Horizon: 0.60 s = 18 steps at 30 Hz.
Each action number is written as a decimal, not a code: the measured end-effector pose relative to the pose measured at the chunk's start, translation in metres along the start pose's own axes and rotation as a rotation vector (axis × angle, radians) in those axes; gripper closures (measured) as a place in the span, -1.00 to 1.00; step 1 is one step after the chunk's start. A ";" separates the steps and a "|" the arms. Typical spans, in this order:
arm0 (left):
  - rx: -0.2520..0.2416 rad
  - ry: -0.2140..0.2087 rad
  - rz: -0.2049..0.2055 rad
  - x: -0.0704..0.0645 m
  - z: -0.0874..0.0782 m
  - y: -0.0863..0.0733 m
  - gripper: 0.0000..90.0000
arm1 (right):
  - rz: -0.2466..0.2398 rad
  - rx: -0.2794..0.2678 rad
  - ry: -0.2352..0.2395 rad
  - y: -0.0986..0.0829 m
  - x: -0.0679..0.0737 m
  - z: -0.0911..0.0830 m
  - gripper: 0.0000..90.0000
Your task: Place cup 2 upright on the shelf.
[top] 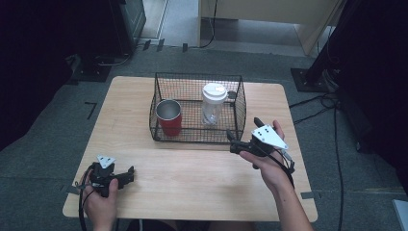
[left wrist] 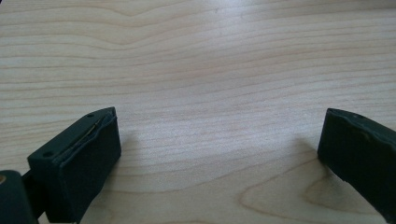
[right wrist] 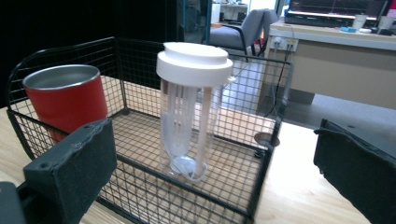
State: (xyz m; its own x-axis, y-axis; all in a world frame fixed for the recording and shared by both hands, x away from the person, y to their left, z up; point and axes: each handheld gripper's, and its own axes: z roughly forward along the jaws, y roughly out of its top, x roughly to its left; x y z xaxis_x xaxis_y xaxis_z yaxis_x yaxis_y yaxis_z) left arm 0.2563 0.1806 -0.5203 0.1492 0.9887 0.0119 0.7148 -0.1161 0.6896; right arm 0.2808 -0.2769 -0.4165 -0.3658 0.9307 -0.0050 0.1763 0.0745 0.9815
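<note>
A black wire basket [top: 199, 75] stands at the back middle of the wooden table [top: 192, 168]. Inside it a red metal cup [top: 169, 117] stands upright at the left and a clear bottle with a white lid [top: 213, 103] at the right. My right gripper [top: 244, 128] hovers open just outside the basket's front right corner. In the right gripper view the bottle [right wrist: 191, 107] stands behind the mesh [right wrist: 140, 65], in line between the wide-apart jaws [right wrist: 212, 128], with the cup [right wrist: 67, 100] to its left. My left gripper [top: 129, 174] rests open near the front left edge, over bare wood [left wrist: 219, 116].
Cables [top: 317, 103] and a black stand base [top: 310, 77] lie on the floor to the right of the table. A dark cabinet [top: 130, 19] is at the back left. A desk [right wrist: 336, 60] and a chair [right wrist: 247, 28] stand beyond the basket.
</note>
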 end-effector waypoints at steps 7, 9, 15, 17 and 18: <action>0.000 0.000 0.000 0.000 0.000 0.000 -1.00 | 0.011 0.019 -0.034 -0.016 -0.012 -0.012 -1.00; 0.000 0.000 0.000 0.000 0.000 0.000 -1.00 | 0.014 0.025 -0.042 -0.020 -0.016 -0.016 -1.00; 0.000 0.000 0.000 0.000 0.000 0.000 -1.00 | 0.024 0.043 -0.075 -0.035 -0.029 -0.028 -1.00; 0.000 0.000 0.000 0.000 0.000 0.000 -1.00 | 0.031 0.047 -0.085 -0.039 -0.033 -0.032 -1.00; 0.000 0.000 0.000 0.000 0.000 0.000 -1.00 | 0.035 0.051 -0.091 -0.041 -0.035 -0.034 -1.00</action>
State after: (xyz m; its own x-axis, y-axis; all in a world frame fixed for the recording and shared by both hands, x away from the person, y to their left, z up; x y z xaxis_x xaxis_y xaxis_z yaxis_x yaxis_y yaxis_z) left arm 0.2563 0.1806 -0.5203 0.1493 0.9887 0.0118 0.7147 -0.1161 0.6897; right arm 0.2553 -0.3251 -0.4499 -0.2743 0.9616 0.0093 0.2342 0.0575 0.9705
